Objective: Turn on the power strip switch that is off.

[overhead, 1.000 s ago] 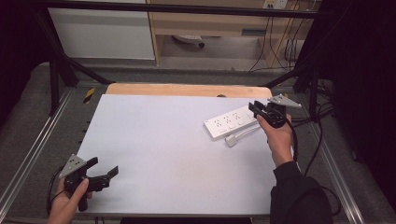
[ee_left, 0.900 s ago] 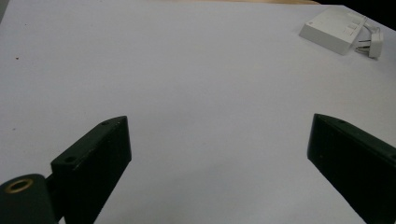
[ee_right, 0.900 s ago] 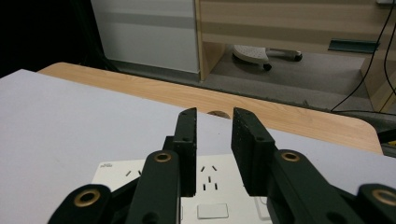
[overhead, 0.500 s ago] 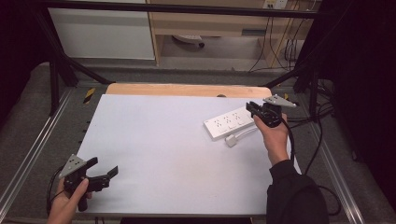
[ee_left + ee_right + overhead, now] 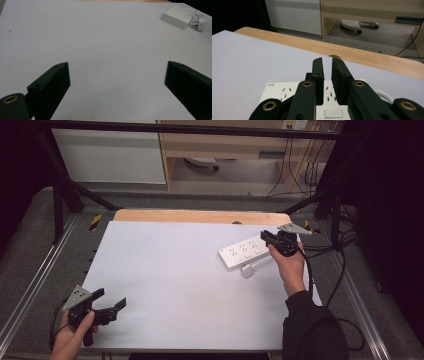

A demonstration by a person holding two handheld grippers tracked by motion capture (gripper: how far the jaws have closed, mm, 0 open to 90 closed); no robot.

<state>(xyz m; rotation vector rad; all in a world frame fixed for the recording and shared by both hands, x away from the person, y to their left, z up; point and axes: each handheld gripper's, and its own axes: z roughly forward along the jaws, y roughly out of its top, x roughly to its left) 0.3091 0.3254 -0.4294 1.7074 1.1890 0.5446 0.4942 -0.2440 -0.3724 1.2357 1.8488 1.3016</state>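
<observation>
A white sheet is covering most of the table, leaving a strip of bare wood showing along the far edge. A white power strip is lying flat on the sheet near the table's right side, angled so that its far end is pointing toward the back right corner. Its white plug and a short run of white cord are resting on the sheet just beside the strip, on the side nearer the person.

The right hand-held gripper is hanging over the far end of the power strip, held up by the person's right hand, with a dark sleeve showing at the wrist. In the right gripper view, its two black jaws are standing almost together, with only a narrow slot between them, and nothing is sitting in that slot. The socket face of the power strip is lying right below the jaws; whether the jaw tips are touching it is not clear.

The left hand-held gripper is sitting at the near left corner of the table, gripped by the person's left hand. Its jaws are spread wide apart and are holding nothing. In the left gripper view, bare white sheet is stretching out between the jaws, and the power strip with its plug is lying well away at the upper right.
</observation>
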